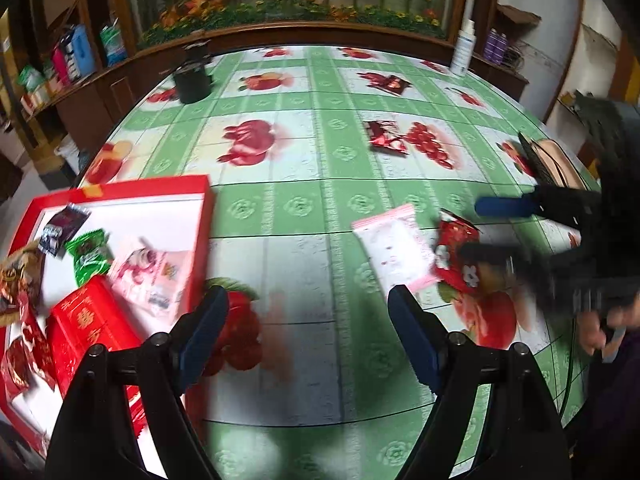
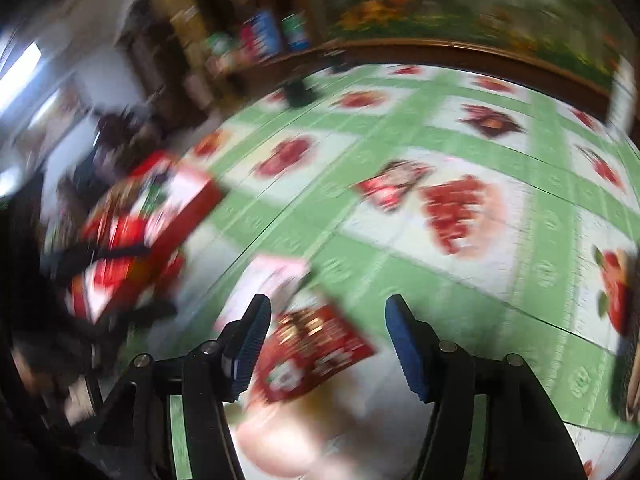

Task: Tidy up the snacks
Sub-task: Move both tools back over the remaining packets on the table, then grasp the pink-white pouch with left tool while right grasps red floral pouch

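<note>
A red box [image 1: 202, 216] with white lining stands at the table's left and holds several snack packets, among them a green one [image 1: 88, 256] and a pink one [image 1: 148, 272]. My left gripper [image 1: 308, 324] hovers open beside the box, with nothing between its fingers. To the right, a pink-white packet [image 1: 394, 248] and a red flowered packet [image 1: 456, 256] lie on the tablecloth. My right gripper [image 2: 328, 340] is open above the red flowered packet [image 2: 316, 348], which lies between its fingers; the pads do not press on it. This view is blurred.
Two more red packets [image 1: 386, 138] [image 1: 386, 82] lie farther back on the green fruit-print tablecloth [image 1: 320, 200]. A black cylinder [image 1: 192, 80] stands at the back left and a white bottle [image 1: 464, 52] at the back right. A brown bag [image 1: 556, 160] rests at the right edge.
</note>
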`<move>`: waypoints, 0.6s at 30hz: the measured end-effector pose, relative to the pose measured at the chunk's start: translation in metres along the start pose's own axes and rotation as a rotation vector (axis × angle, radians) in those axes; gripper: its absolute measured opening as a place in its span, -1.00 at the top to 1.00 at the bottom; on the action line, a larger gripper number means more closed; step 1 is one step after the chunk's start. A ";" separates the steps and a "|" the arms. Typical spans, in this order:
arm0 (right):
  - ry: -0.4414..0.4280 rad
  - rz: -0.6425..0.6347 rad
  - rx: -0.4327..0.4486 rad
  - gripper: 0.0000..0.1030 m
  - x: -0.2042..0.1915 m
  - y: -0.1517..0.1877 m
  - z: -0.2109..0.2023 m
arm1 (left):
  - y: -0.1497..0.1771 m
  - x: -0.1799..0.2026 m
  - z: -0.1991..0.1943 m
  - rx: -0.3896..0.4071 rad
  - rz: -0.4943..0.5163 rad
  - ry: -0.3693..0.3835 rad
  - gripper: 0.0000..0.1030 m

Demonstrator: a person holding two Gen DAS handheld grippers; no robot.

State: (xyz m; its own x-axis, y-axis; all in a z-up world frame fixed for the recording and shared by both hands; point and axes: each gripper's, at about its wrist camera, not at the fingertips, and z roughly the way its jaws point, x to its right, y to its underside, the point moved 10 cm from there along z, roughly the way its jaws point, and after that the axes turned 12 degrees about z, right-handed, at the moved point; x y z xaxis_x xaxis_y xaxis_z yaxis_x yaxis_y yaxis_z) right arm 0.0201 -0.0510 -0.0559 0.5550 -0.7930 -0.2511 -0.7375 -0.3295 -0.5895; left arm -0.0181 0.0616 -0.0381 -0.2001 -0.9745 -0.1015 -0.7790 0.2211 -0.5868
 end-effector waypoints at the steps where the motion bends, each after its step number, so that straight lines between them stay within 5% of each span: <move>1: 0.006 -0.035 -0.002 -0.41 -0.005 0.004 0.001 | 0.001 -0.002 0.000 -0.002 -0.003 -0.003 -0.59; 2: 0.031 -0.083 -0.005 -0.61 -0.012 0.007 0.005 | 0.001 -0.004 0.000 -0.001 -0.005 -0.005 -0.59; 5: 0.127 -0.138 -0.012 -0.66 -0.008 0.012 0.020 | 0.000 -0.006 -0.002 0.003 -0.006 -0.006 -0.59; 7: 0.130 -0.099 -0.043 -0.61 0.004 0.016 0.028 | 0.000 -0.004 -0.002 0.002 -0.003 0.000 -0.59; 11: 0.090 -0.038 -0.016 -0.06 0.014 0.012 0.020 | -0.004 0.006 -0.003 0.003 0.005 0.022 -0.59; 18: 0.152 0.172 0.009 0.00 0.071 0.003 0.001 | -0.032 0.036 0.005 0.020 0.049 0.025 -0.59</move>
State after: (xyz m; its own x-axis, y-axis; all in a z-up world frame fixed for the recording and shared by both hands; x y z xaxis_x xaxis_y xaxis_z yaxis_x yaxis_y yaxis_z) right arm 0.0579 -0.1079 -0.0768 0.3568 -0.9054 -0.2300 -0.8122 -0.1790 -0.5553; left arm 0.0026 0.0189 -0.0274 -0.2530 -0.9611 -0.1109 -0.7559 0.2679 -0.5973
